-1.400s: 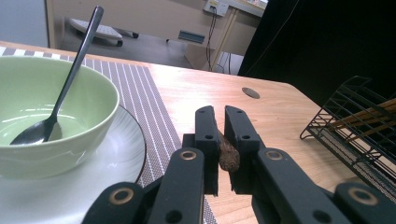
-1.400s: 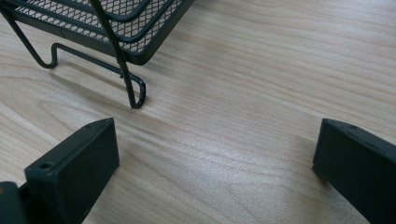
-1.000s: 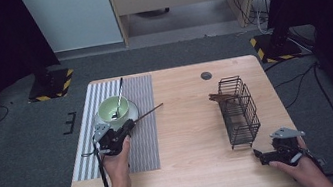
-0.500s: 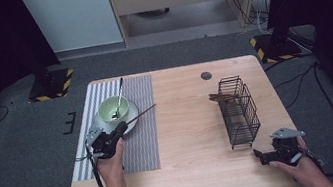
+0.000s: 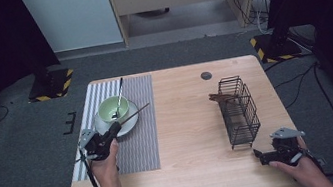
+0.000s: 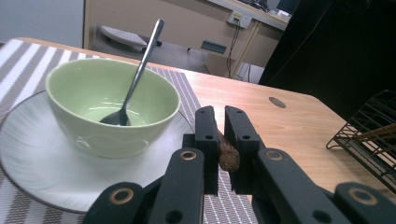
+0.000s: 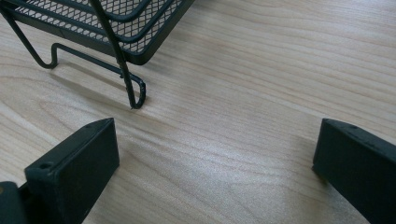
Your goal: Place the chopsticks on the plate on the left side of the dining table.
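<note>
worktop (image 5: 186,136): wire basket (image 5: 239,111) at right | striped mat (image 5: 134,139): plate (image 5: 129,125), green bowl (image 5: 113,109) (spoon inside) | my left tool (image 5: 114,128) clenched on brown stick (image 6: 228,156) beside the bowl | my right tool (image 5: 260,157) released, near the basket
</note>
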{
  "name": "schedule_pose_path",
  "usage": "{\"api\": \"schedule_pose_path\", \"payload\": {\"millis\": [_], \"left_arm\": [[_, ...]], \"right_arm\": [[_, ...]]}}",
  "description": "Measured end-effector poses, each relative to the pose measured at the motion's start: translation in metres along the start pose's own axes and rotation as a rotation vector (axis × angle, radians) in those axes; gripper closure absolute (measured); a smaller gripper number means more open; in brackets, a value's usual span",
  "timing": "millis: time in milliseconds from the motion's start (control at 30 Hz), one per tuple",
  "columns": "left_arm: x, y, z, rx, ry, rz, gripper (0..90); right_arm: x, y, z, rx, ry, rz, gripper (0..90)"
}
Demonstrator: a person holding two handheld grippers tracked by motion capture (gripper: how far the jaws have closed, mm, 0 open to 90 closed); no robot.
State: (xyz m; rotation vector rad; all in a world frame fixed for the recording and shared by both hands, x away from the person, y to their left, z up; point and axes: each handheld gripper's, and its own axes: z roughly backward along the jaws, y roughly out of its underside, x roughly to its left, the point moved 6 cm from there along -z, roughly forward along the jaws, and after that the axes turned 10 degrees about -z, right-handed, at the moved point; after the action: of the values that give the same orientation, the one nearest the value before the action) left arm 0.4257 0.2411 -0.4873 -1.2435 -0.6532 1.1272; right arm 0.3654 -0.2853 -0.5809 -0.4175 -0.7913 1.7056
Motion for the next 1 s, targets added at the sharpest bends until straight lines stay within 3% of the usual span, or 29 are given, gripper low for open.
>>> {"api": "schedule_pose_path", "payload": {"millis": [333,600,833,1000], "left_arm": [[0.012,0.000,0.010,-0.007,-0.027,0.006,84.2],[0.013,0.008,0.014,0.014,-0.026,0.003,84.1],[0.016,0.023,0.015,0.052,-0.006,0.054,84.1],[0.017,0.030,0.013,0.070,0.016,0.067,84.1]], "right_arm": [[0.000,0.000,0.000,0.000,0.000,0.000,0.4],[0.000,0.000,0.000,0.000,0.000,0.000,0.4],[0.000,0.000,0.000,0.000,0.001,0.000,0.4],[0.000,0.000,0.000,0.000,0.001,-0.002,0.4]]}}
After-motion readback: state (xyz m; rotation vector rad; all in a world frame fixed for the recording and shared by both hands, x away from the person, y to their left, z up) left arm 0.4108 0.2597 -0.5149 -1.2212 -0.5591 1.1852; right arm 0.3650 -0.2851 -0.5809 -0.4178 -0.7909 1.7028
